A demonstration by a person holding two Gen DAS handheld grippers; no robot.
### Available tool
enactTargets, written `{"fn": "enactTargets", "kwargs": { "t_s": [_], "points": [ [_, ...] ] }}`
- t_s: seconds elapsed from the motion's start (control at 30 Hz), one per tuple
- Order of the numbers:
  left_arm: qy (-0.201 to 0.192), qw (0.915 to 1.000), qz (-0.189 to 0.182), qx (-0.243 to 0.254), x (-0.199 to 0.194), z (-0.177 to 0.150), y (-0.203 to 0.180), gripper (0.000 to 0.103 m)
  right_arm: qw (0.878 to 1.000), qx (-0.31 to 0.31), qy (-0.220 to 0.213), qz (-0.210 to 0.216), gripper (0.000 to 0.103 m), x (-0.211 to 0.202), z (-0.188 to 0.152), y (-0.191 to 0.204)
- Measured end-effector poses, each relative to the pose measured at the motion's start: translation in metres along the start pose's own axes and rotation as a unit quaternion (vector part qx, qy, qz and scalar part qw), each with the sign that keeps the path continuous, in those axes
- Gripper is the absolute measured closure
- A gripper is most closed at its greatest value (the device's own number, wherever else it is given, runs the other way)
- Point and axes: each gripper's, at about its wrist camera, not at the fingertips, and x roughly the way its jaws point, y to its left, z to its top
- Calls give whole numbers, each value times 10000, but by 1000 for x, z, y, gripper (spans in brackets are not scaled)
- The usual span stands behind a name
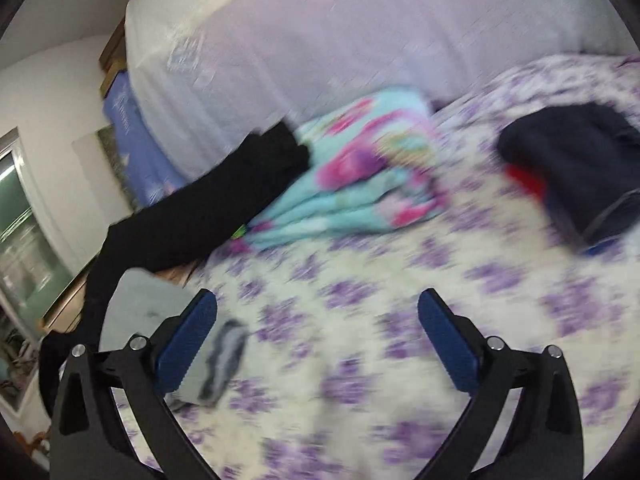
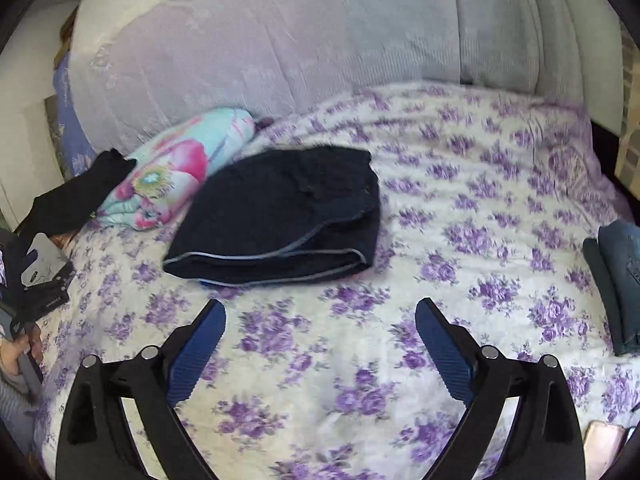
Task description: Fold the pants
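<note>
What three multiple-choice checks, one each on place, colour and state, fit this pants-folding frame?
1. Where do the folded dark pants lie?
A. on the floral bedspread, beside the bright flowered bundle
B. on the floor
C. between the claw's fingers

2. What colour are the bedspread's flowers?
A. red
B. purple
C. green

3. How does the right claw stand?
A. shut on the pants
B. shut on nothing
C. open, holding nothing

Answers: 1 A, the pants rest on the bedspread against the bundle. 2 B, purple blooms on white. 3 C, only bedspread shows between its spread fingers.
</note>
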Motion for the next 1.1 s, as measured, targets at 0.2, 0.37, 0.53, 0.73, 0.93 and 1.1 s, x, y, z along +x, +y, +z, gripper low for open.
{"fn": "enactTargets", "kwargs": {
  "t_s": [0.2, 0.37, 0.53, 0.73, 0.93, 1.1],
  "points": [
    [-297, 9993, 229, 58, -14, -2, 8, 4, 9989, 42, -475, -8, 4, -41, -23, -10],
    [511, 9881, 1207, -798, 53, -15, 91, 4, 9970, 276, -210, -695, 4, -57, -57, -60],
    [980, 9730, 1820, -1026, 106, -37, 125, 4, 9625, 179, 374, -2682, 4, -16, -66, -139],
    [1092, 9645, 1876, -1506, 125, -58, 148, 4, 9651, 671, 593, -2460, 4, 28, -19, -206],
    [879, 9545, 1745, -2254, 133, -71, 183, 4, 9743, -269, 1053, -1973, 4, 84, 16, -233],
    [593, 9485, 2168, -2233, 133, -63, 194, 4, 9863, 338, 866, -1361, 4, 104, 37, -263]
  ]
}}
